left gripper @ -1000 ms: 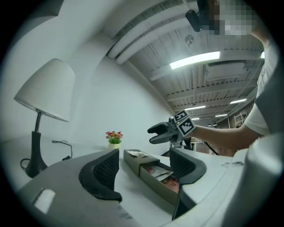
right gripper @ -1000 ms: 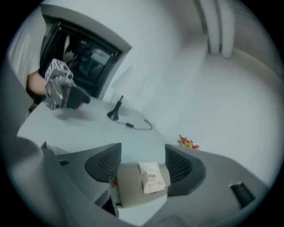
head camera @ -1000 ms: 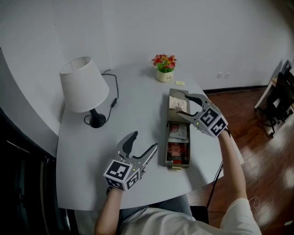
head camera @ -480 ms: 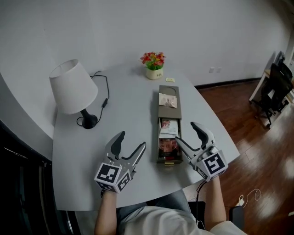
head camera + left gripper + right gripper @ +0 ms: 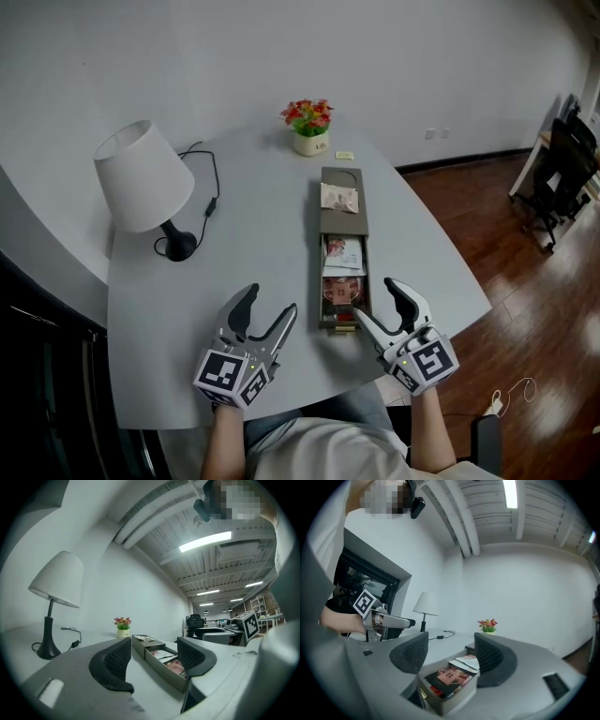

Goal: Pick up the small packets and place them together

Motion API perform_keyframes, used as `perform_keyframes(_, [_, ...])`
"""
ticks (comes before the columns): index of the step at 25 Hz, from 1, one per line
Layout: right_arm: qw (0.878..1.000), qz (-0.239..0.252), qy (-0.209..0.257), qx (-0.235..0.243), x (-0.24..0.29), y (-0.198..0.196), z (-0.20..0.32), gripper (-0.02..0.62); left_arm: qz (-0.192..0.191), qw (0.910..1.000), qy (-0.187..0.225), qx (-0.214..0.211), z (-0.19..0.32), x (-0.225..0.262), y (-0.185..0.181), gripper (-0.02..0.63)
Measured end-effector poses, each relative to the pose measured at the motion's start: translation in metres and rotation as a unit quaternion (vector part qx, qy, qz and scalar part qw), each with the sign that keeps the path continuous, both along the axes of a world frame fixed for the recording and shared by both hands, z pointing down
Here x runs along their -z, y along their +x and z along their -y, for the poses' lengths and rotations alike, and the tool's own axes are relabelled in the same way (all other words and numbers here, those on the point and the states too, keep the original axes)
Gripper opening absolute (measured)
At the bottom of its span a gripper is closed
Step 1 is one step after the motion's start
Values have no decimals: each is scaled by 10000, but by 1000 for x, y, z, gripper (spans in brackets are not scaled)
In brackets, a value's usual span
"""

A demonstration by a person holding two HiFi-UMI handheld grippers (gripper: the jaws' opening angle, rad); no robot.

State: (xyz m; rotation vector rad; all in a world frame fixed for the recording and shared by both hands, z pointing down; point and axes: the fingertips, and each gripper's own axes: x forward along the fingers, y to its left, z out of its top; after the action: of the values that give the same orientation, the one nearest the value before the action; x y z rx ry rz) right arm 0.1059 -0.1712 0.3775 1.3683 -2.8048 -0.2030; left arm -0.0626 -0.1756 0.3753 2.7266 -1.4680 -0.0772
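while both are hovering with jaws spread, the left gripper (image 5: 270, 302) is sitting at eight o'clock of the box (image 5: 343, 176); the right gripper (image 5: 373, 300) is sitting at five o'clock; packets (image 5: 344, 253) are lying inside

Ahead of my L gripper (image 5: 272, 300) the table (image 5: 262, 234) is bare btwn the lamp (image 5: 145, 178) w/ its cord (image 5: 212, 192) at far left and the long box (image 5: 343, 175) down the middle; that's the wide lane. My R gripper (image 5: 373, 298) is right at the box's near end, jaws apart w/ that corner btwn them. The box walls block a level sweep across, but it's open on top. The flower pot (image 5: 310, 142) and wall close off the back.
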Motion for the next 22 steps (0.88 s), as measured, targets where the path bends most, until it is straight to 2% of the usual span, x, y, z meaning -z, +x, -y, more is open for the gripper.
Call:
perform_keyframes(4, [9995, -307, 11, 95, -2, 6, 7, 321, -98, 9999, 29, -36, -3, -2, 4, 318])
perform_keyframes(8, [9895, -1254, -188, 697, -7, 0, 16, 308, 40, 10000, 29, -21, -3, -5, 5, 318])
perform_keyframes(13, [9579, -2506, -355, 1352, -22, -10, 40, 305, 74, 10000, 9, 36, -1, -6, -1, 318])
perform_keyframes(15, [9458, -2795, -457, 1590, -27, -16, 49, 282, 81, 9999, -20, 63, 0, -5, -3, 318])
perform_keyframes(19, [9222, -3305, -594, 1916, -33, -27, 70, 282, 113, 9999, -33, 127, 0, -5, -7, 318])
perform_keyframes(22, [9076, -3522, -969, 2071, -47, -37, 90, 272, 101, 9997, -17, 206, 0, -3, -12, 318])
